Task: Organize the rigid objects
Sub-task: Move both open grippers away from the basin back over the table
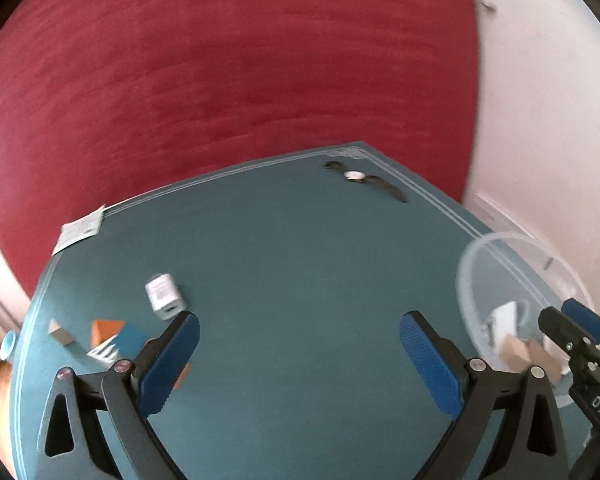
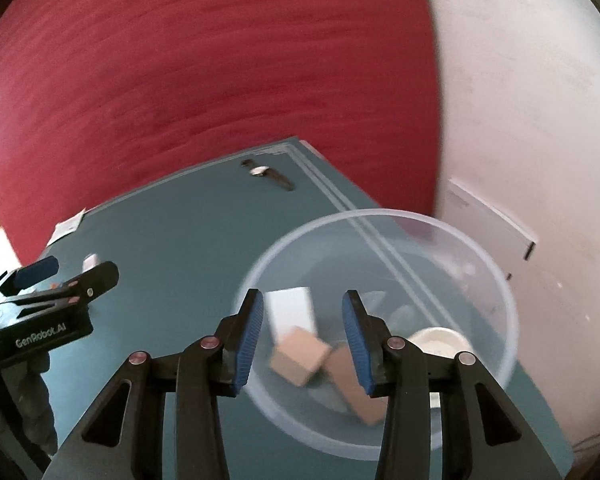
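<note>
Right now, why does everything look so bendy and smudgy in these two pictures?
Both wrist cameras have fisheye lenses, so the blue table's edge curves and the corners go black. In the left wrist view the white charger is smeared by motion blur. In the right wrist view the wooden blocks inside the clear bowl look soft too, while the watch stays fairly sharp.

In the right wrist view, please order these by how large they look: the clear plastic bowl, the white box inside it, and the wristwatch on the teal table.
1. Clear round plastic bowl, by far the largest.
2. White rectangular box lying inside the bowl.
3. Dark-strapped wristwatch with a white face, smallest as it looks; it lies farther from the camera, so its true size against the box is unsure.
</note>
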{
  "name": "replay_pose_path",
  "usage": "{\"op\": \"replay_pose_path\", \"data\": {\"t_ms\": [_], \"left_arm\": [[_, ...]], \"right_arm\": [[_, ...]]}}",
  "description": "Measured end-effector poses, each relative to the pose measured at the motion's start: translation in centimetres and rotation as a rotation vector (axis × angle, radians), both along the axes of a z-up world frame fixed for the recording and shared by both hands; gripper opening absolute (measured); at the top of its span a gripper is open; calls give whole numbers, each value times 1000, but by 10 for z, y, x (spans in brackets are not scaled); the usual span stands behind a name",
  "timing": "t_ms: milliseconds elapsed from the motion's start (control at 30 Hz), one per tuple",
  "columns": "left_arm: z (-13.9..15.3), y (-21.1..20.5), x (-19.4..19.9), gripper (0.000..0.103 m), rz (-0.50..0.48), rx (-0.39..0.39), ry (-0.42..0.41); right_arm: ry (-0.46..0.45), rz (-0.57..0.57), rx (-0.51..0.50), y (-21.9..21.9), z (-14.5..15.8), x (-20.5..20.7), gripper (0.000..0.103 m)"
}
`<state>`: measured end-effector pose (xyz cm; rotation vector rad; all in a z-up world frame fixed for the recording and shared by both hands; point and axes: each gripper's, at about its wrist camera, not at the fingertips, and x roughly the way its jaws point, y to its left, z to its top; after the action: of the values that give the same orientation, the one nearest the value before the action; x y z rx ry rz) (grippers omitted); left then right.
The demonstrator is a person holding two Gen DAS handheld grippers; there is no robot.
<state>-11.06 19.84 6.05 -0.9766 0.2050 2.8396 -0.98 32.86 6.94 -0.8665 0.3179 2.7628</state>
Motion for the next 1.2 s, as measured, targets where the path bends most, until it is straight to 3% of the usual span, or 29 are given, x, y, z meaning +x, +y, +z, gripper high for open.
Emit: {"op": "replay_pose_path", "data": {"t_ms": [567, 933, 1200], "left_arm": [[2, -104, -10, 102, 238, 43, -11], [-8, -160, -17, 102, 372, 82, -40], [-29, -176, -30, 102, 425, 92, -98]], "right_arm": [[-79, 317, -13, -114, -17, -46, 43], [-117, 399, -22, -146, -28, -57, 43], [-151, 416, -32, -154, -39, -56, 43]]}}
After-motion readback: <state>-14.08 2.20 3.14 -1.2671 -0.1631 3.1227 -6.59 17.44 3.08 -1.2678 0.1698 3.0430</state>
